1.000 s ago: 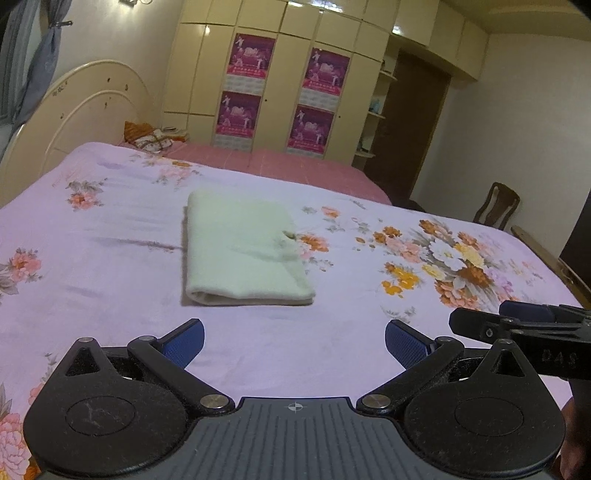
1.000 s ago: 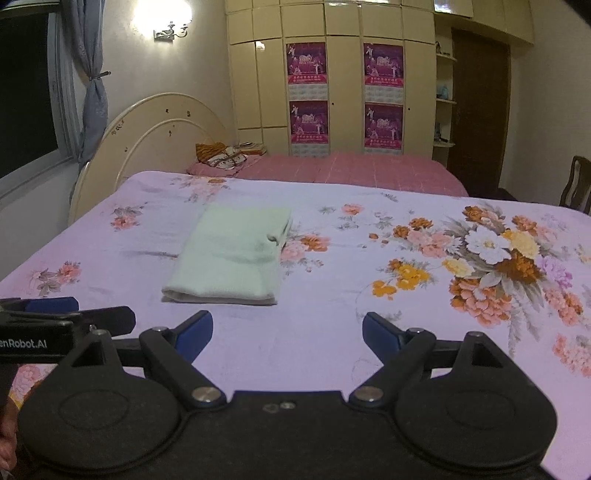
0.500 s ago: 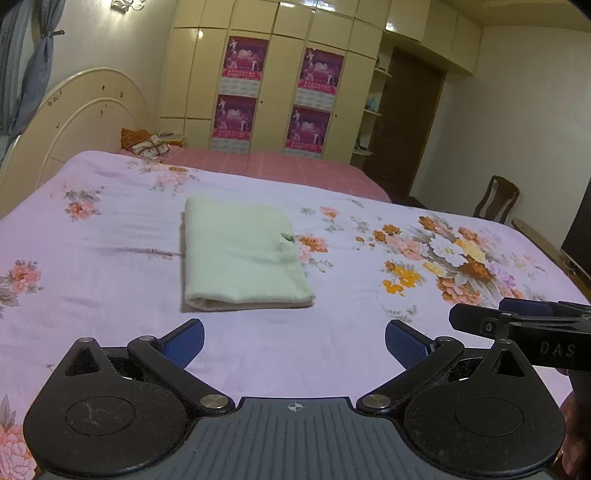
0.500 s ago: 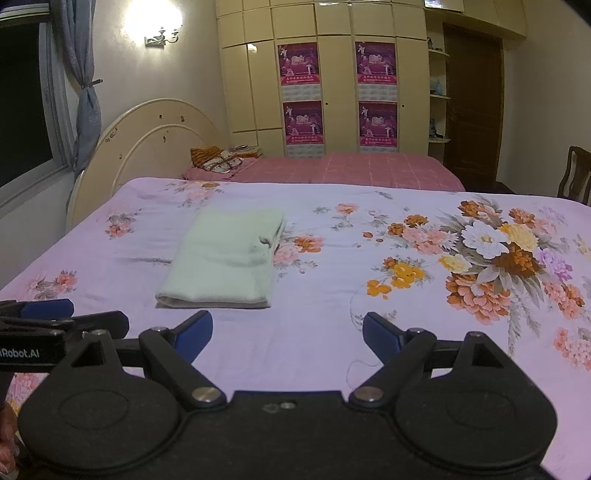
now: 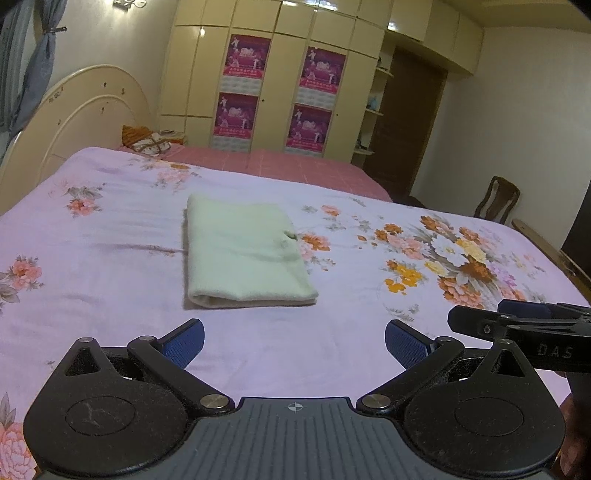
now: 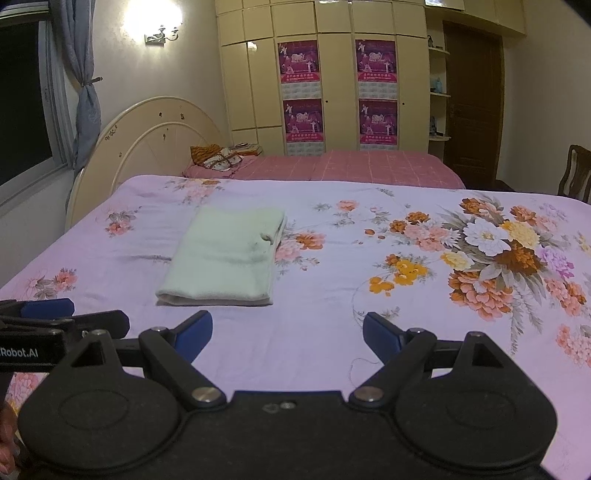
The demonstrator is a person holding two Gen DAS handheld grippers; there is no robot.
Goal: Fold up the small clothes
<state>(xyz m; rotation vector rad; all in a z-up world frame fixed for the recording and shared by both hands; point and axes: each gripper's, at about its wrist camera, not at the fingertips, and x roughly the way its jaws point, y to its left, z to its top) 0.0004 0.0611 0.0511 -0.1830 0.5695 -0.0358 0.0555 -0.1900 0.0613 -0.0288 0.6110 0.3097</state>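
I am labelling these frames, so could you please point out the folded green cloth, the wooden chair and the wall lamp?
folded green cloth [image 5: 243,251]: left wrist view, top face.
wooden chair [image 5: 496,199]: left wrist view, backrest.
wall lamp [image 6: 162,33]: right wrist view, bracket.

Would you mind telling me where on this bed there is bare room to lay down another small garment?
The flowered lilac bedsheet is bare left of the folded pale green cloth, toward the cream headboard, in the strip between the cloth and both open grippers, and across the big flower print to its right. Nothing is crowded; only the cloth occupies the middle.
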